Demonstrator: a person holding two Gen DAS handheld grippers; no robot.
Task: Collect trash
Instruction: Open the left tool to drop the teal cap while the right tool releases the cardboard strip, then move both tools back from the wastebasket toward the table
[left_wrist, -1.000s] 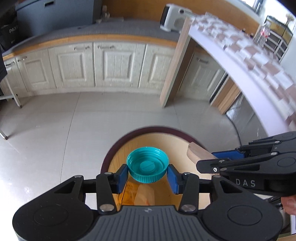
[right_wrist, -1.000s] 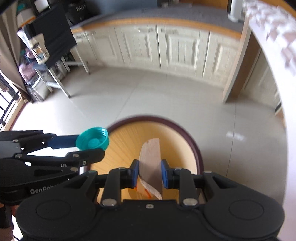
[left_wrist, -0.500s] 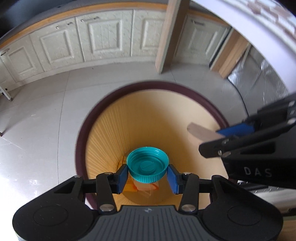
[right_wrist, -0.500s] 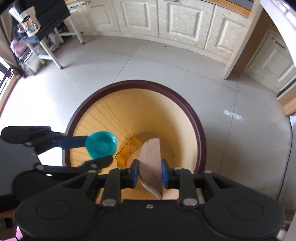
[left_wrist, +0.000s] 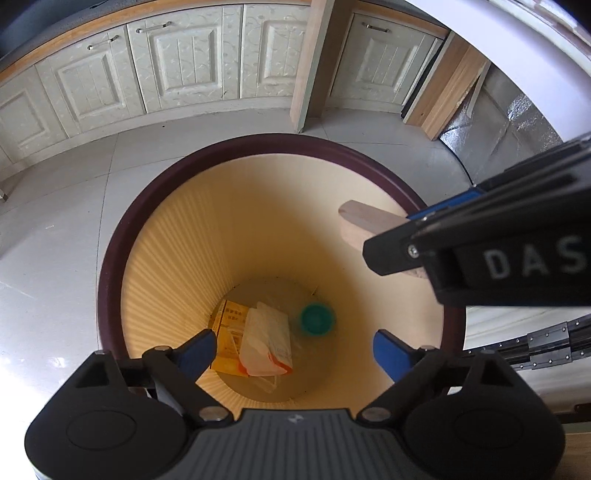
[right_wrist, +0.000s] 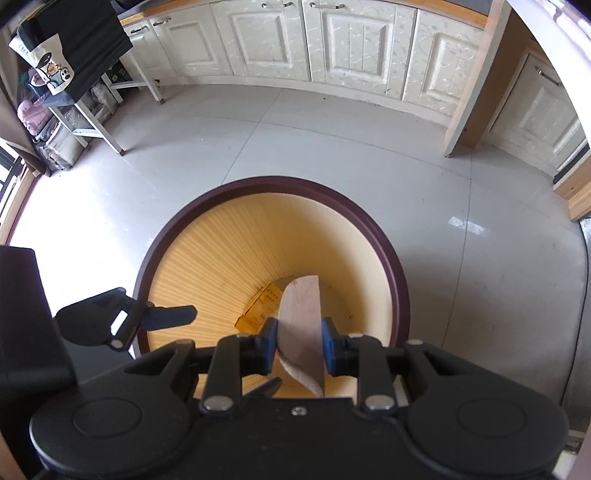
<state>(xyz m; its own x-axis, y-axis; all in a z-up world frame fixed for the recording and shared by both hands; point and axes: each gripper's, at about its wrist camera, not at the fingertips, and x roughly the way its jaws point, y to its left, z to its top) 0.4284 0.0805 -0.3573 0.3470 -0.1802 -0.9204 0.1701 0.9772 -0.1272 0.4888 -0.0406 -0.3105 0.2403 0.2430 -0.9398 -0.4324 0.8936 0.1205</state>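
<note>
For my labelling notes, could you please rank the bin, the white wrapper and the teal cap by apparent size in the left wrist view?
1. bin
2. white wrapper
3. teal cap

All sit at similar depth, so the order is safe.

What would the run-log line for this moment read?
left tongs: just opened, empty | teal cap: on bin floor | right tongs: shut on brown scrap, over bin | next: release scrap
</note>
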